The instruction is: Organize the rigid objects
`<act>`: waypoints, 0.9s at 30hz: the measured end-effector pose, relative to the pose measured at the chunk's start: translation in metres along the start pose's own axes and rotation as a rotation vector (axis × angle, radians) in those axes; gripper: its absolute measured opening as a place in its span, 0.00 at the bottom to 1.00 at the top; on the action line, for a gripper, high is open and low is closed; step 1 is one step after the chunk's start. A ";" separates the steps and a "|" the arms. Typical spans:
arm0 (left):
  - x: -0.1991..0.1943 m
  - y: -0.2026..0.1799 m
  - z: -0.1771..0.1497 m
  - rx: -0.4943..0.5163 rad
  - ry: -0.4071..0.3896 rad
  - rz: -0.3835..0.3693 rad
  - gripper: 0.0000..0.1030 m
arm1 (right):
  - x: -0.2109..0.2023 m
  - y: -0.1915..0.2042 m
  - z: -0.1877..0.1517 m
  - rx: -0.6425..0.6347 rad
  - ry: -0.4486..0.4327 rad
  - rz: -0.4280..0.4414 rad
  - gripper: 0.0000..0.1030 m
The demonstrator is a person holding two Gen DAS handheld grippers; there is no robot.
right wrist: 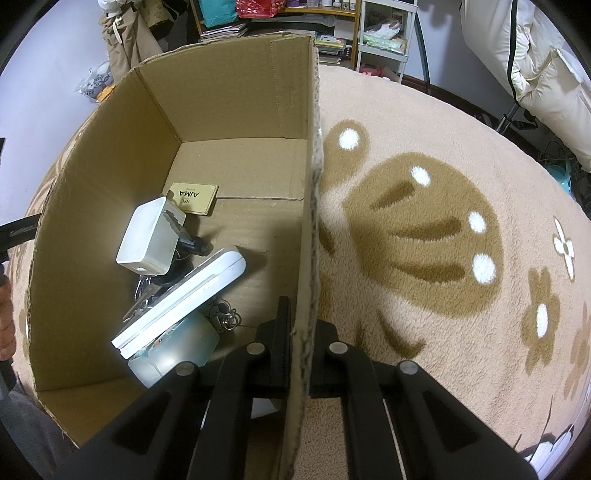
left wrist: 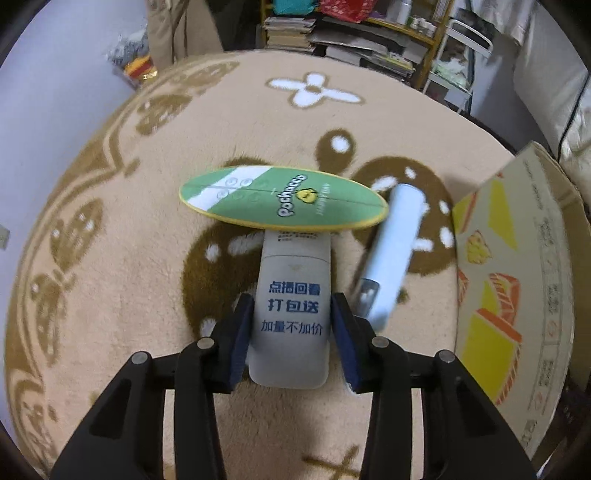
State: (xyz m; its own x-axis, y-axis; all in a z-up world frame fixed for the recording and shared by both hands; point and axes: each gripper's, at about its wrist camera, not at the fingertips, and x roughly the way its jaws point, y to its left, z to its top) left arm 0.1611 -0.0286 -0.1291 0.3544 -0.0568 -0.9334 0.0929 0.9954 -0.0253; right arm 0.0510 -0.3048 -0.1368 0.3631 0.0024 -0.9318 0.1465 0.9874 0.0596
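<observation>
Looking down the left wrist view: a cardboard box with yellow and orange print stands at the right edge; its inside is not visible here. The left gripper clamps a pale grey remote with blue Chinese print, blue pads pressed to both its sides. The remote's far end disappears under a green oval fan lying on the rug. A light blue cylinder lies just right of the remote, blurred, so whether it touches cannot be told. Beige rug with brown patterns; cluttered shelves beyond.

Right wrist view: same box, open, holding a white rectangular case, a long white flat device, a tan card marked AIMA, keys and a translucent tub. The right gripper pinches the box's right wall, one finger inside, one outside. Rug to the right; white bedding behind.
</observation>
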 end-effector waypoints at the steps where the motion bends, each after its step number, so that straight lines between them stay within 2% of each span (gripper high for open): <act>1: -0.004 -0.003 -0.001 0.004 0.003 -0.008 0.39 | 0.000 0.000 0.000 0.000 0.000 0.000 0.07; 3: -0.013 -0.006 -0.003 0.007 -0.001 -0.025 0.39 | 0.000 0.000 0.000 0.000 0.000 0.000 0.07; 9: -0.033 -0.021 -0.007 0.047 -0.023 -0.009 0.38 | 0.000 0.000 0.000 0.001 0.000 0.000 0.07; 12: -0.042 -0.023 -0.009 0.035 -0.036 0.004 0.38 | 0.000 0.000 0.000 0.002 0.000 0.000 0.07; 18: -0.071 -0.026 -0.007 0.029 -0.097 0.001 0.38 | 0.000 -0.001 0.000 0.002 0.000 0.000 0.07; 27: -0.121 -0.049 -0.010 0.088 -0.203 0.012 0.38 | 0.000 0.000 0.000 0.002 0.000 -0.001 0.07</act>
State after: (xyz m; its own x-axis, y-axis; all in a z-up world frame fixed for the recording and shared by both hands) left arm 0.1042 -0.0700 -0.0188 0.5353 -0.0687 -0.8419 0.1652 0.9860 0.0246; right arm 0.0510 -0.3049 -0.1370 0.3628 0.0017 -0.9319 0.1489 0.9870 0.0598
